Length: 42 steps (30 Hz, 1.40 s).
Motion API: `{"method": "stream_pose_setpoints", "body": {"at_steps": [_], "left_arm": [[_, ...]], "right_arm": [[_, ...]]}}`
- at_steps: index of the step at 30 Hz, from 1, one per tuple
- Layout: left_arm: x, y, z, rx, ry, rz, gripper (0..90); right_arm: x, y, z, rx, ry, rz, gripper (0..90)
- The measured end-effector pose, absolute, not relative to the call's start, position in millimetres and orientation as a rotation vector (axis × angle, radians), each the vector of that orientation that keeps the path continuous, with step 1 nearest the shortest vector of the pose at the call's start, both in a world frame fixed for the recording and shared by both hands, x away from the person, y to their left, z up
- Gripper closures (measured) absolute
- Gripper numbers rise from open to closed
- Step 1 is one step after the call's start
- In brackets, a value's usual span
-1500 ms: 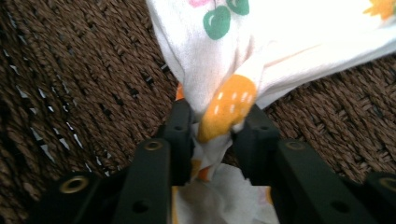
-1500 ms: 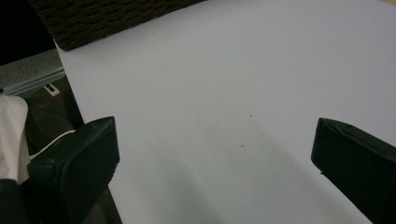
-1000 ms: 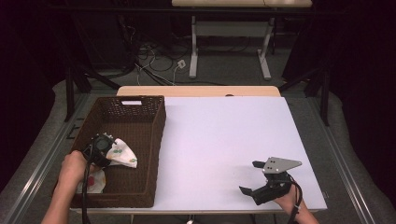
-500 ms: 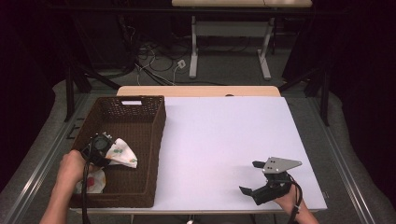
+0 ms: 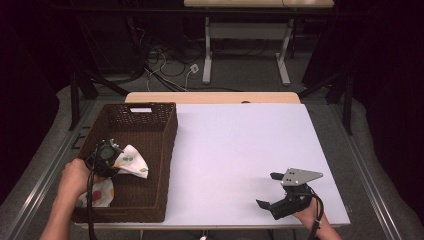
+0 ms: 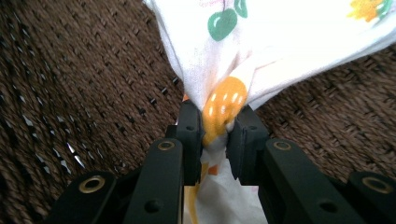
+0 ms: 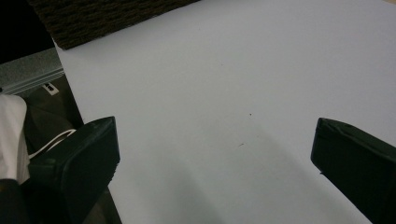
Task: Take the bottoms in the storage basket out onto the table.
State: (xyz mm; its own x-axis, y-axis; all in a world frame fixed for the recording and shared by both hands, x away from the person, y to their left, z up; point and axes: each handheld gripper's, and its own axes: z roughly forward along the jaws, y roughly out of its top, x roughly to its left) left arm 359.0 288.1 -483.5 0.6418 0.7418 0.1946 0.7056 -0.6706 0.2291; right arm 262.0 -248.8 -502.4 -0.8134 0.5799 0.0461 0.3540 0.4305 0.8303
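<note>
Where the left gripper's fingers meet, they are clenched on a bunched fold of the cloth, a white fabric printed with orange, green and yellow shapes; an orange patch is squeezed right between the two pads, and the rest of the cloth fans out above them and hangs down below. Behind the cloth lies the dark woven floor of the basket. In the high view the left gripper sits inside the brown basket, near its front left corner, with the cloth spread to its right and another part of it under the left hand, which rests on the basket's left rim. The basket stands on the left part of the white desk. The right gripper's fingers stand wide apart with nothing between them, just the bare desk surface beneath. In the high view the right gripper rests low near the desk's front right edge, held by the right hand, well apart from the basket.
</note>
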Motion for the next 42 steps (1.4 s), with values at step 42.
{"method": "stream_pose_setpoints", "body": {"at_steps": [42], "left_arm": [[357, 269, -429, 2.737, 0.933, 0.472, 76.9]], "right_arm": [[264, -248, -505, 0.815, 2.452, 1.303, 1.1]]}}
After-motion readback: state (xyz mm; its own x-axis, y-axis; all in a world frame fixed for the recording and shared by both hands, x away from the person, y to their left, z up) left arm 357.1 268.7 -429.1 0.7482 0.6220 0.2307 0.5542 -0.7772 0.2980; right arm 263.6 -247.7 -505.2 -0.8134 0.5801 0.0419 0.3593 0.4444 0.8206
